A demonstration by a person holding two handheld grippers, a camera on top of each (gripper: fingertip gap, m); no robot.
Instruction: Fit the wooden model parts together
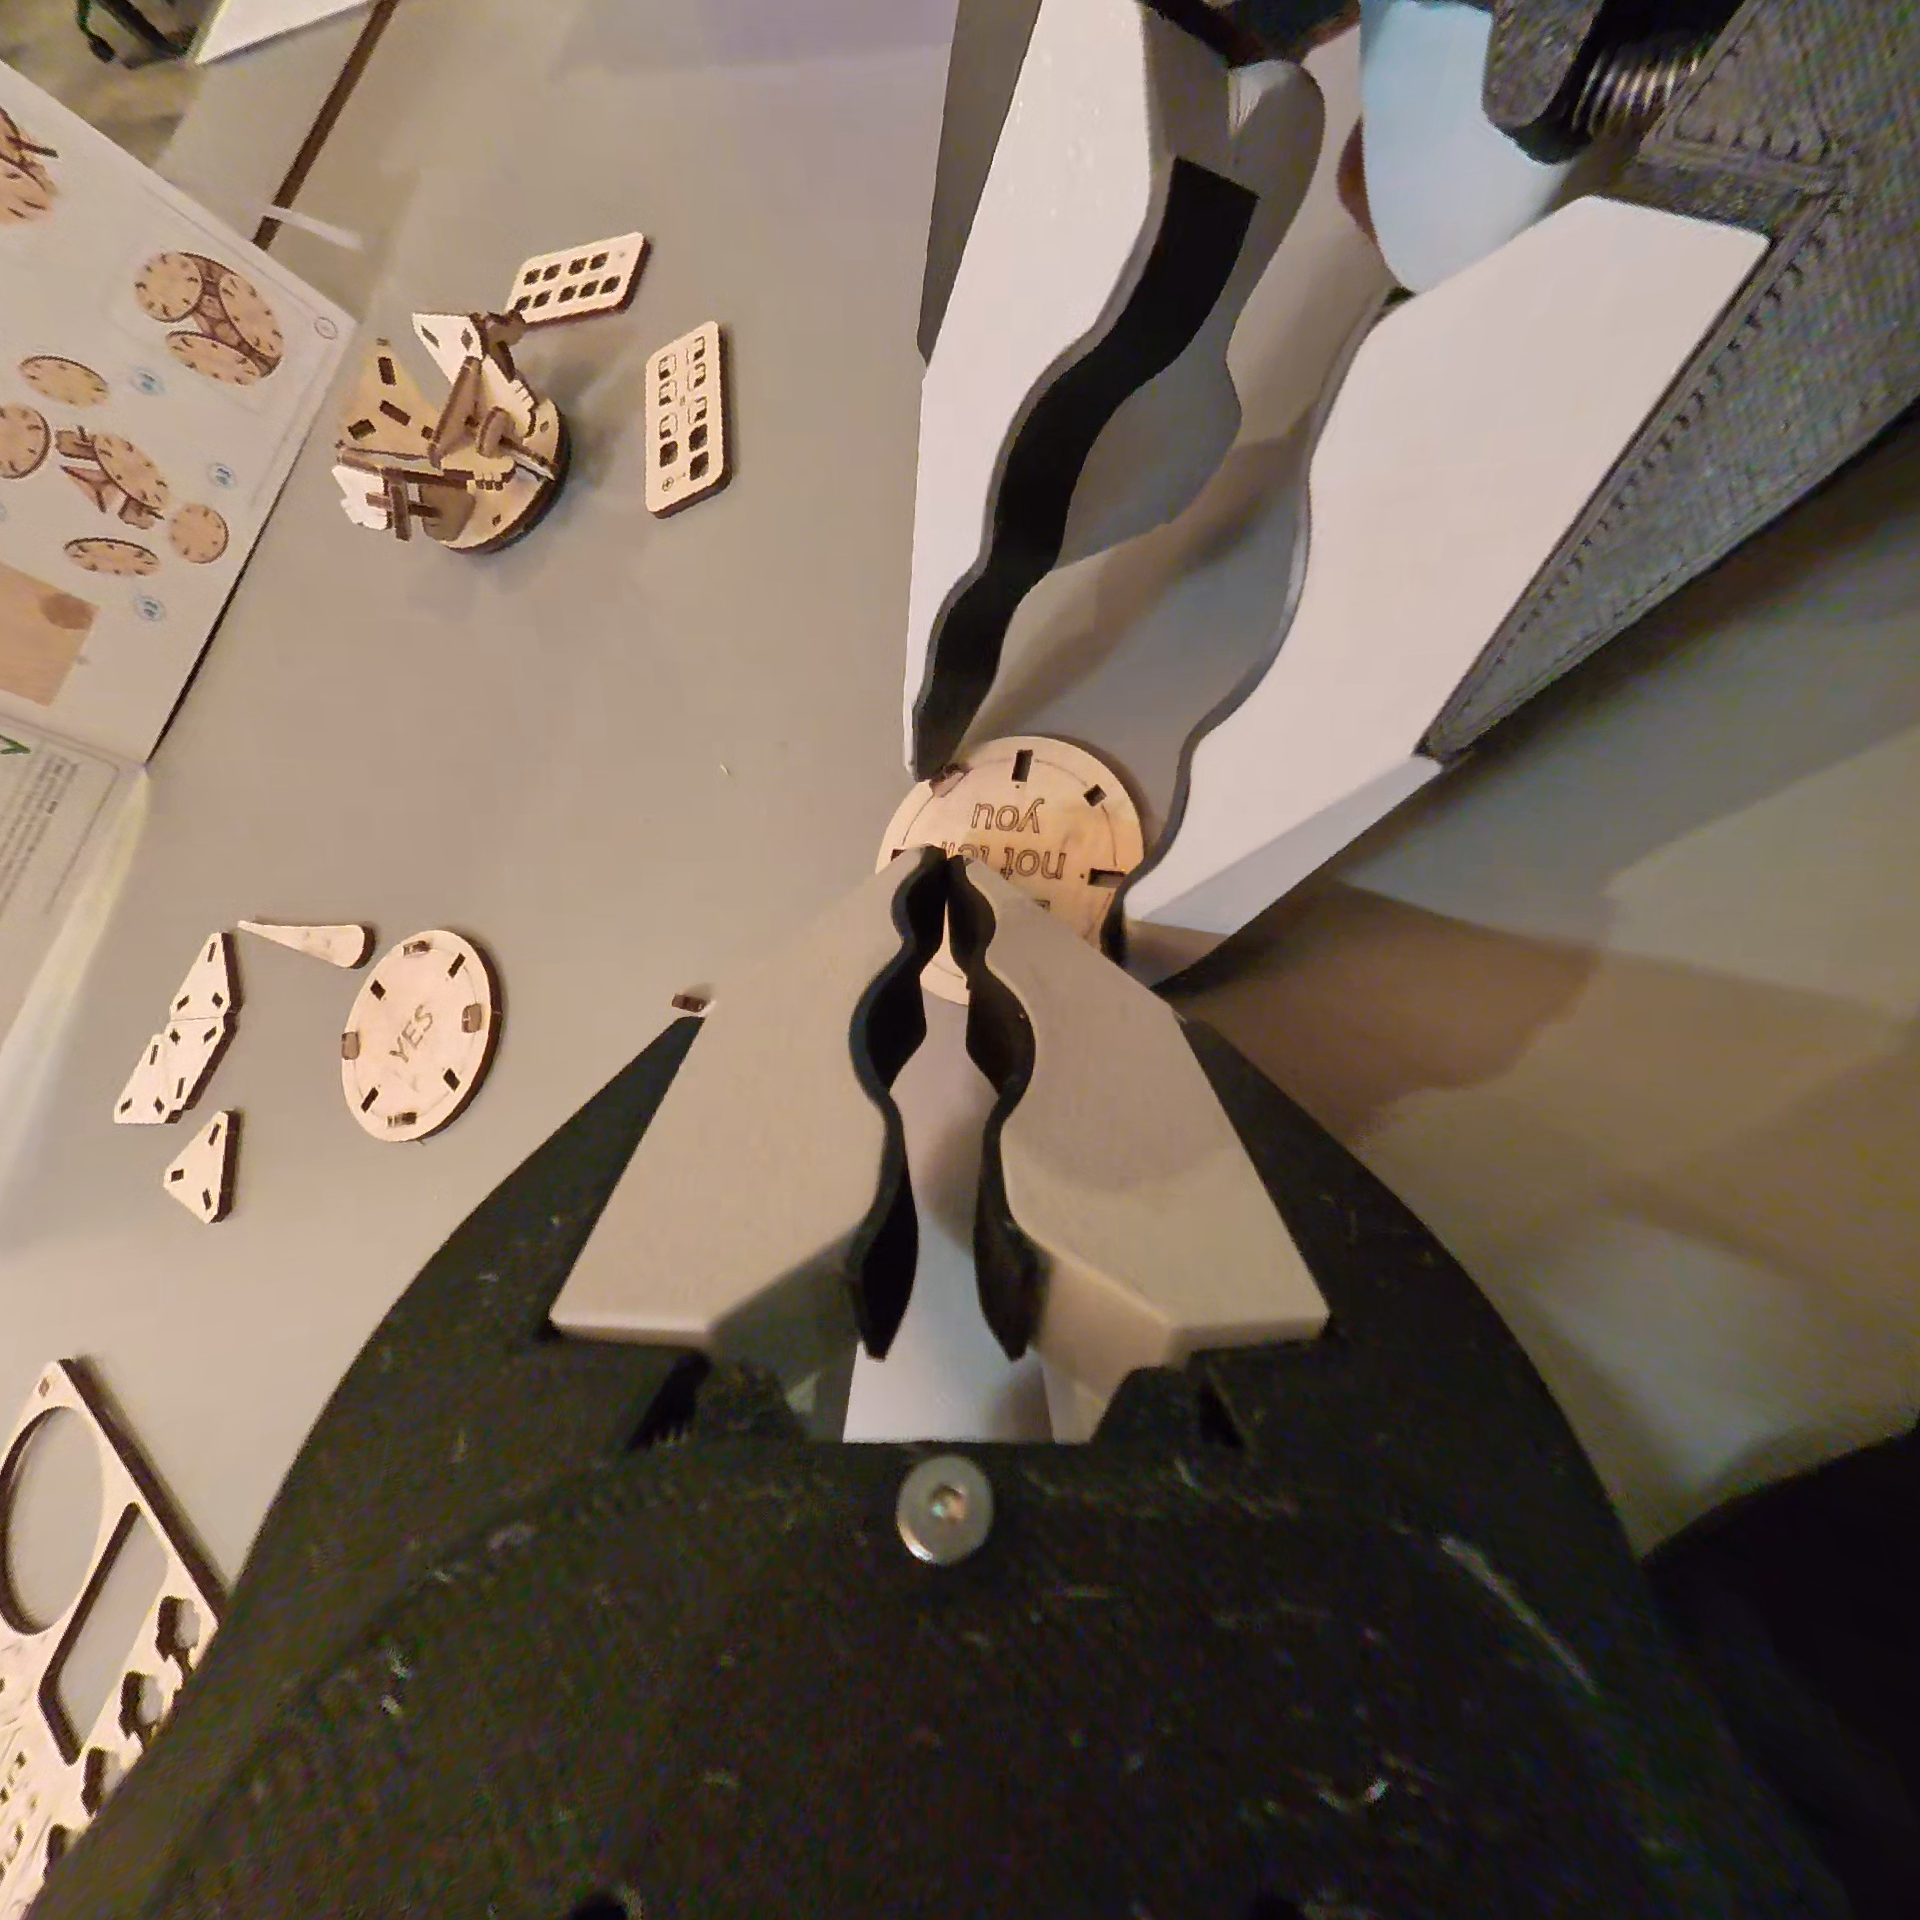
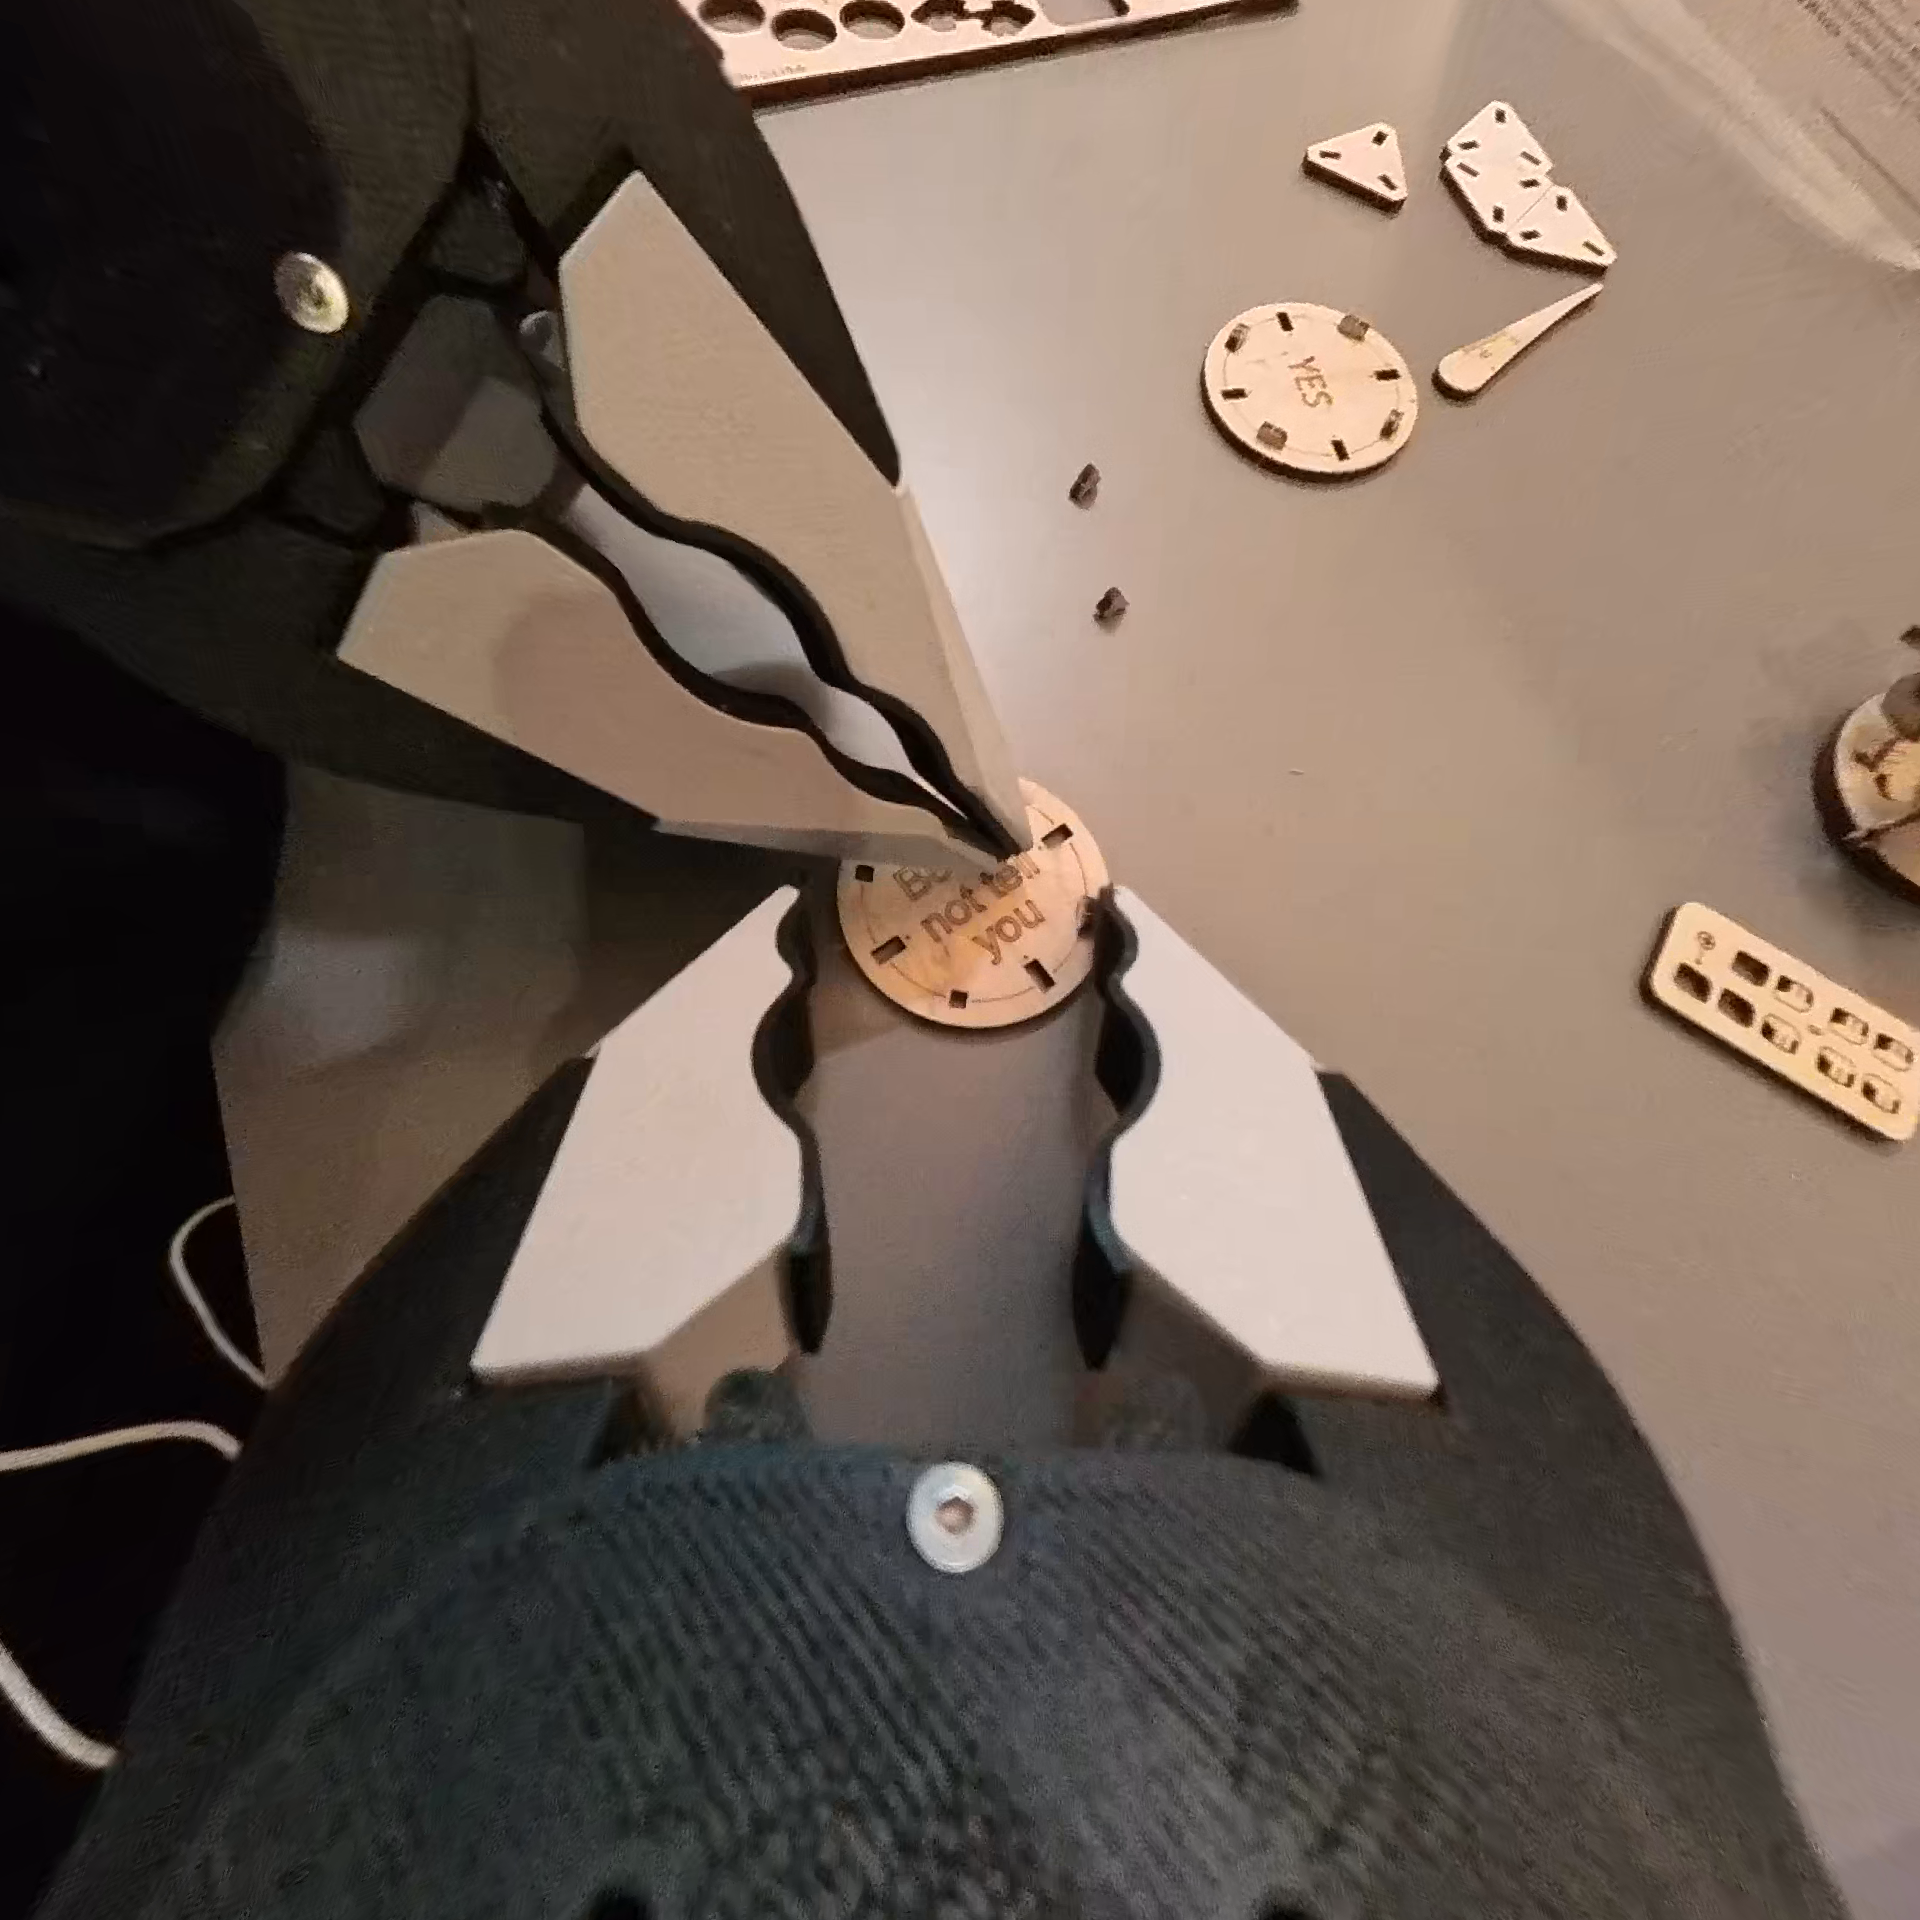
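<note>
Right claw [image 2: 951, 914] straddles wooden disc [image 2: 971, 951] (left claw [image 1: 948, 873] pinched atop)

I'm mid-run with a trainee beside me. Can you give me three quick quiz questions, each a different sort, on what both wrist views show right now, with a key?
1. True or false: the left gripper has its fingers shut, tips down on the engraved wooden disc.
2. Multiple choice: the right gripper stands how? A) shut on a triangle piece B) open, one finger either side of the disc C) shut on the booklet
3. Fill in: beside the second wooden disc, which lies flat on the grey table, is a wooden ____-shaped pointer.

Key: 1 true; 2 B; 3 teardrop.
</note>
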